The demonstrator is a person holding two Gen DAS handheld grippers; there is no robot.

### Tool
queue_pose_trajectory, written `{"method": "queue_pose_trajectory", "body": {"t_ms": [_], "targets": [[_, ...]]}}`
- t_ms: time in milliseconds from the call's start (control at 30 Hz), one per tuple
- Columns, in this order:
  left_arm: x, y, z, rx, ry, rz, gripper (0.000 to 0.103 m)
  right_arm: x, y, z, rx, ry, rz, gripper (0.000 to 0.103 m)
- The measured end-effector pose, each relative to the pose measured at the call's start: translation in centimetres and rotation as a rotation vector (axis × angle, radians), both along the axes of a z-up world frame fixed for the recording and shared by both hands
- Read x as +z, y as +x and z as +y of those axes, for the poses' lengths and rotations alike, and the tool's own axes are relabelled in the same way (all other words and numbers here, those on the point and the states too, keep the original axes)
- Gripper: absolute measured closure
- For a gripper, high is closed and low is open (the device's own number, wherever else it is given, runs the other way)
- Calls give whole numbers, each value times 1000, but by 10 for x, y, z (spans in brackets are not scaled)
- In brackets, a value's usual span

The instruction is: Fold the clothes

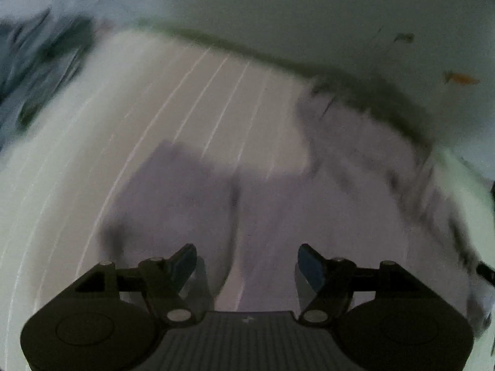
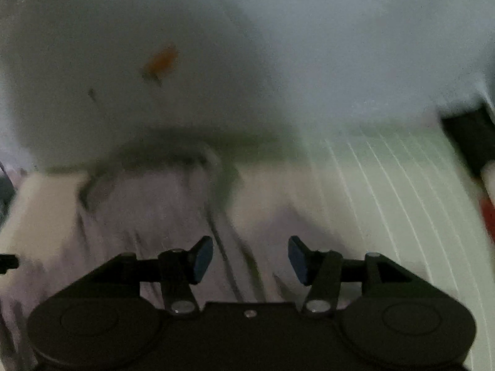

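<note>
A pale lilac garment (image 1: 355,185) lies on the striped worktop (image 1: 191,92), under both tongs. The left tongs (image 1: 247,262) and right tongs (image 2: 250,258) are spread apart and pinch nothing.

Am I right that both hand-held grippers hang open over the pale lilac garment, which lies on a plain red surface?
Not quite. The surface is white with thin stripes, as the left wrist view shows. Both the left hand-held gripper and right hand-held gripper are open over the lilac garment.
</note>
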State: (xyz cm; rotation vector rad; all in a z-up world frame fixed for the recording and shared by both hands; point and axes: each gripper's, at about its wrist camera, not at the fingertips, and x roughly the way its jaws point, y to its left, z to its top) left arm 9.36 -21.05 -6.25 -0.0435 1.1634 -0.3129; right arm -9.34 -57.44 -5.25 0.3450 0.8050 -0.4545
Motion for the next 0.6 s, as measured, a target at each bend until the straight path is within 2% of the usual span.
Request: {"method": "queue_pose_trajectory", "body": {"t_ms": [100, 167, 233, 467, 600], "targets": [[-2, -35, 19, 31, -15, 42, 30, -18, -56, 9, -63, 61, 56, 47], [0, -49, 21, 21, -33, 46, 25, -25, -74, 16, -92, 108, 65, 45], [2, -61, 18, 1, -54, 48, 25, -31, -87, 23, -97, 132, 70, 44], [4, -86, -18, -146, -113, 36, 20, -37, -82, 47, 5, 177, 13, 40], [-14, -82, -49, -209, -70, 46, 20, -44, -65, 49, 28, 123, 14, 34]]}}
